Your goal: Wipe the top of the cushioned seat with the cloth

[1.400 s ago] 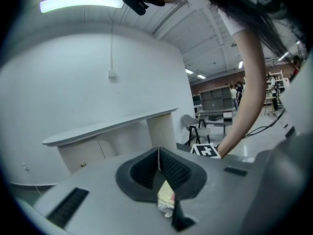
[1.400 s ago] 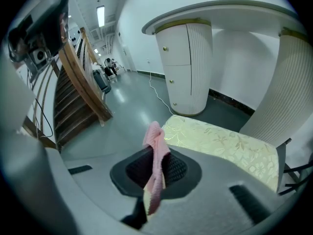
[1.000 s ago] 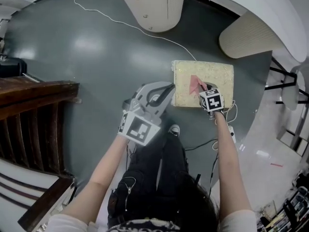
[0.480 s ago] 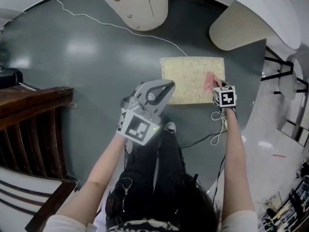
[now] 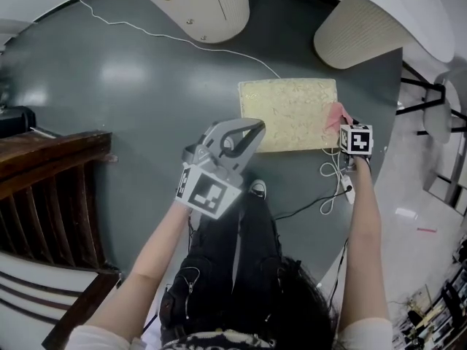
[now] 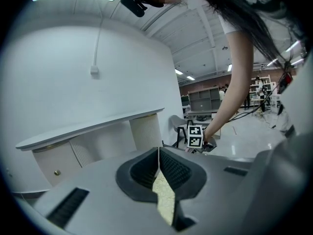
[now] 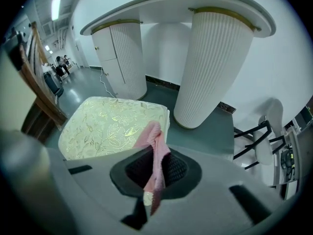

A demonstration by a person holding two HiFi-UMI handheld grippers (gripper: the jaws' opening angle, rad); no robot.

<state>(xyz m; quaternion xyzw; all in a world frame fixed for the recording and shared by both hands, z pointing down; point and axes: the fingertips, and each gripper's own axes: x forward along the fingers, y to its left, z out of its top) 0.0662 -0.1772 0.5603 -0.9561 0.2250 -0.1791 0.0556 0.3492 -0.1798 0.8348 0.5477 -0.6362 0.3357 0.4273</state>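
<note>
The cloth (image 5: 337, 114), pink and bunched, sits at the right edge of the cushioned seat (image 5: 287, 115), about halfway along that edge in the head view. We see it pinched in the fingers of the right gripper (image 5: 347, 127). In the right gripper view those fingers are closed on a narrow fold of the cloth. One end stands up above the fingertips and a short tail hangs below them. We cannot tell whether the cloth is touching the seat's top or is just off its edge.

The seat is a rectangular block covered in pale gold fabric with a leaf pattern, and it stands on the grey-green floor (image 5: 131, 86).

The left gripper (image 5: 255, 130) is held over the floor just off the seat's near left corner. Its fingers are pressed together at the tips with nothing between them. In the left gripper view, only a strip of the seat's fabric shows through the gap below the tips.

A ribbed white pillar (image 5: 357, 31) rises beyond the seat's far right corner, and a second white base (image 5: 208, 6) stands farther left. A thin white cable (image 5: 182, 39) trails across the floor to the seat's far edge. A dark wooden railing (image 5: 51, 166) lies at the left.
</note>
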